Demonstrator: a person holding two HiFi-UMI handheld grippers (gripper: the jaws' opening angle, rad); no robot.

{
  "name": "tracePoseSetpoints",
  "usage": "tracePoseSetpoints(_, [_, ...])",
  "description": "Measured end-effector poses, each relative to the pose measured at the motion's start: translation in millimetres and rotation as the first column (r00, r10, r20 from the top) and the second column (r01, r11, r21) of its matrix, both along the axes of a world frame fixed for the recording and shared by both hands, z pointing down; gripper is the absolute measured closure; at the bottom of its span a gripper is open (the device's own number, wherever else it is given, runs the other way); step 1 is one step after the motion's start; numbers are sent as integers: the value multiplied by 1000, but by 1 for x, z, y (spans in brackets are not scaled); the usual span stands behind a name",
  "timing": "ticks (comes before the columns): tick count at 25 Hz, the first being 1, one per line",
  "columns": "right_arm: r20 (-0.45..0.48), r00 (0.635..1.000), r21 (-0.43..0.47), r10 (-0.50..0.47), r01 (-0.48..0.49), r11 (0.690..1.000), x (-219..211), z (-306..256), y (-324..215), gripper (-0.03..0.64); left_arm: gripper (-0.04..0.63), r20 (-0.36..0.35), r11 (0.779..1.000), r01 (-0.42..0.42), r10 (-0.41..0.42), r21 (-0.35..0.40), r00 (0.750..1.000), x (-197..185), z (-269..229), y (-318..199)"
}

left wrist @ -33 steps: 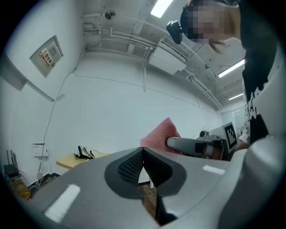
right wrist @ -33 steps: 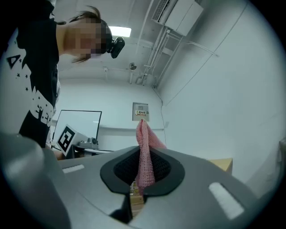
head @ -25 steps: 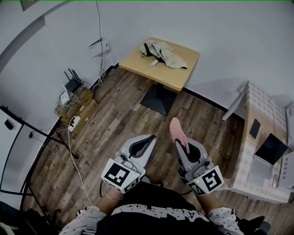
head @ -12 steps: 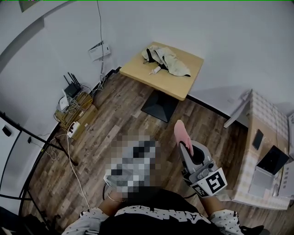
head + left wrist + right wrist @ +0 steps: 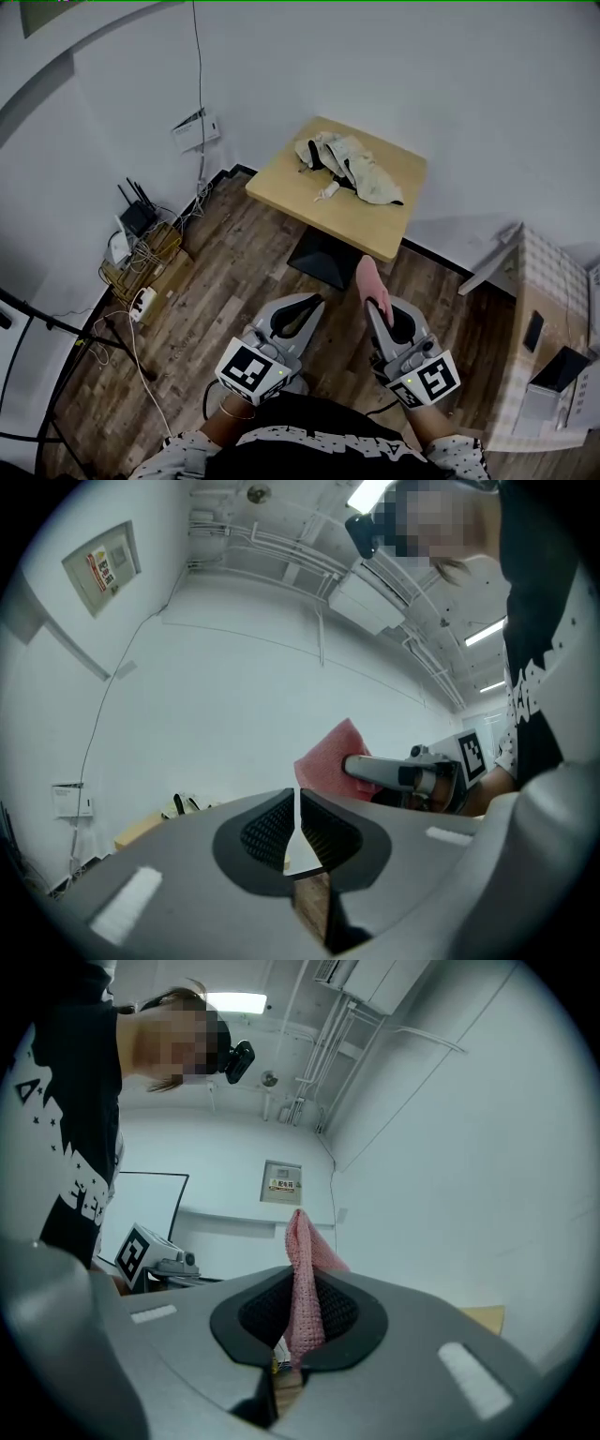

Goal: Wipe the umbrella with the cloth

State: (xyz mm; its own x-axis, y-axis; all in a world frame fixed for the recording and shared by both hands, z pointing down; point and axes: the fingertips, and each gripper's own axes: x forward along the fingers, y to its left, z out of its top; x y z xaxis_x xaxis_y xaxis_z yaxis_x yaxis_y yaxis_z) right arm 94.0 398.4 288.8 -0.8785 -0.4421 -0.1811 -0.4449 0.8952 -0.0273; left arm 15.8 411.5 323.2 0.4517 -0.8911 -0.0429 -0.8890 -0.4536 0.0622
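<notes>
Two closed tools: left tool (image 5: 315, 301) empty, right tool (image 5: 374, 298) gripping cloth (image 5: 368, 275); umbrella (image 5: 356, 169) plain only in head view.

Grey left tongs (image 5: 315, 301), right tongs (image 5: 373, 306); black shirt (image 5: 309, 442)

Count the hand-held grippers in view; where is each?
2. The left hand-held gripper sits low and left of centre in the head view, shut and empty. The right hand-held gripper, beside it, is shut on the pink cloth.

Open floor (image 5: 234, 246) runs to the table (image 5: 281, 183); cable clutter (image 5: 141, 255) sits at left.
</notes>
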Motion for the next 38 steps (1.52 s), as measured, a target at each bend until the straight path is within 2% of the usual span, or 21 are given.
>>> tracePoseSetpoints(6, [-25, 999, -6, 34, -34, 999, -51, 1, -54, 584, 601, 14, 1000, -24, 24, -2, 1000, -58, -5, -47])
tracePoseSetpoints(13, [-46, 995, 9, 88, -87, 996, -89, -8, -92, 584, 601, -32, 998, -64, 63, -22, 997, -106, 5, -86])
tracePoseSetpoints(19, [-59, 986, -10, 157, -157, 987, -85, -3, -129, 584, 601, -57, 992, -129, 128, -7, 990, -114, 8, -114])
tracePoseSetpoints(22, [-62, 983, -10, 173, -174, 985, -82, 0, -151, 584, 601, -31, 990, -131, 130, -47, 991, -118, 10, -128])
tracePoseSetpoints(27, [-52, 980, -4, 192, -193, 981, -77, -1, -189, 584, 601, -53, 994, -99, 97, -35, 994, -132, 11, -165])
tracePoseSetpoints(31, [-54, 976, -8, 209, -210, 978, -68, 1, -226, 584, 601, -3, 992, -106, 106, -63, 994, -128, 9, -196])
tracePoseSetpoints(38, [-46, 976, 3, 215, -215, 977, -58, -1, -293, 584, 601, 18, 995, -96, 97, -35, 995, -122, 8, -266])
